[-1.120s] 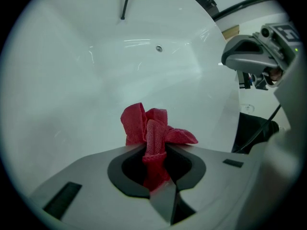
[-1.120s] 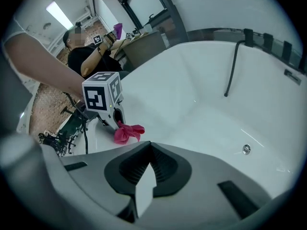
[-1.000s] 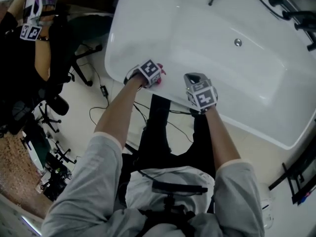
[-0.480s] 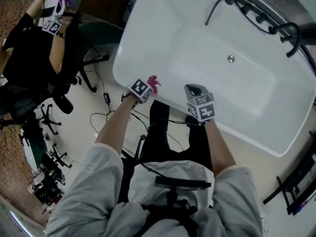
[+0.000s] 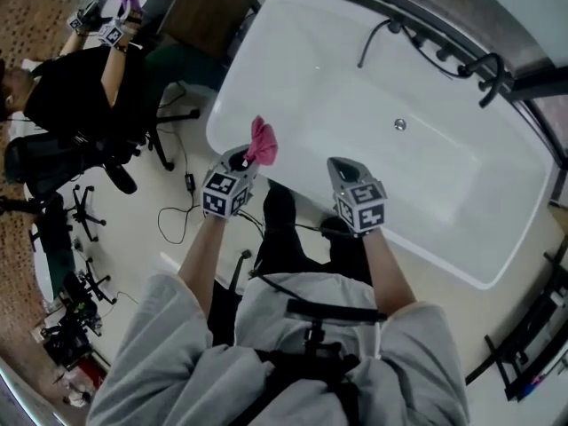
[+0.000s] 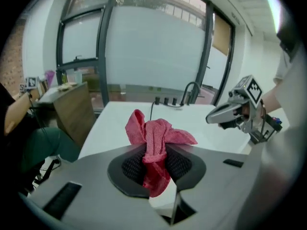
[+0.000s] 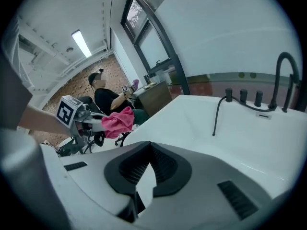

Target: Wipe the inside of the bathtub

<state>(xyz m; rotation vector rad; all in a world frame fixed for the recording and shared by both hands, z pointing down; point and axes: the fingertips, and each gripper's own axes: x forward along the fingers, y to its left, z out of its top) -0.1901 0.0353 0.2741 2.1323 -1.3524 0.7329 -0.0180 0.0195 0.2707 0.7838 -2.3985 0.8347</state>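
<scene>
Currently L gripper (image 6: 154, 164) is clamped on a pink cloth (image 6: 156, 135), bunched & sticking up past the jaws; in head view the cloth shows against the near-left rim of the white bathtub (image 5: 444, 185); R gripper (image 7: 146, 169), jaws pressed together w/ nothing between, is beside it at the near rim; drain (image 5: 400, 124) mid-floor; black tap (image 5: 377, 29) on far edge; seated person (image 5: 71, 87) off left.

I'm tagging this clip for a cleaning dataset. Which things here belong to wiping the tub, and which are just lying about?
For the job: bathtub; pink cloth clamped in the left gripper; right gripper, shut and empty.
Lying about: office chair; floor cable; wooden cabinet.
</scene>
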